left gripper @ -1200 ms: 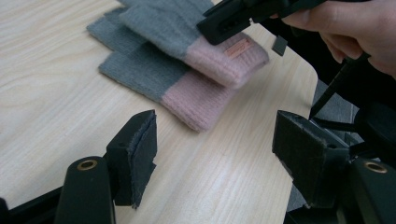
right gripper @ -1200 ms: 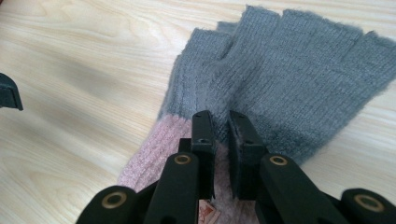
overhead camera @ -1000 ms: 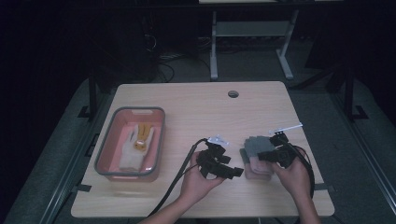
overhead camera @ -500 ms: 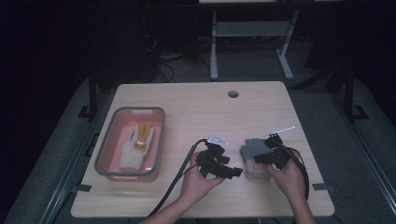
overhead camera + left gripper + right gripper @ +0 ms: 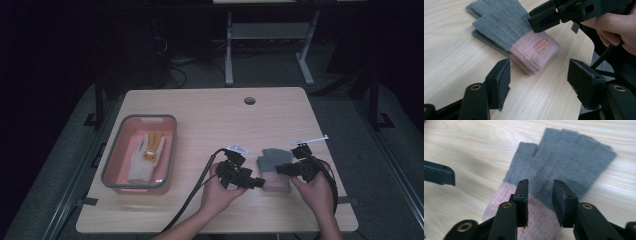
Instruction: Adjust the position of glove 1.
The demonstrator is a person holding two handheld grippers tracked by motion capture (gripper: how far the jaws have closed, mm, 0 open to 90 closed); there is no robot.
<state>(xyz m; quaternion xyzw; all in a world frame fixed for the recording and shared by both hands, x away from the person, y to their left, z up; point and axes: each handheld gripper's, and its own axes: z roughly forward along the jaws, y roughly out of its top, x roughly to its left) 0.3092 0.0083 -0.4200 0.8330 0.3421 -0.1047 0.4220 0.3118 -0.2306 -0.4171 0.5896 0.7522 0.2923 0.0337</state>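
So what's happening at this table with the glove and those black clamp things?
A person holds a clamp tool in each hand over a grey glove with a pink cuff lying flat on the table. The right gripper has just been opening, its jaws above the cuff, gripping nothing. The left gripper waits open beside the cuff. Another glove already lies in the pink tub.

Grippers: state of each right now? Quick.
Left gripper: open, nothing between the jaws, just short of the glove.
Right gripper: open, jaws have just been opening, over the glove, not gripping it.
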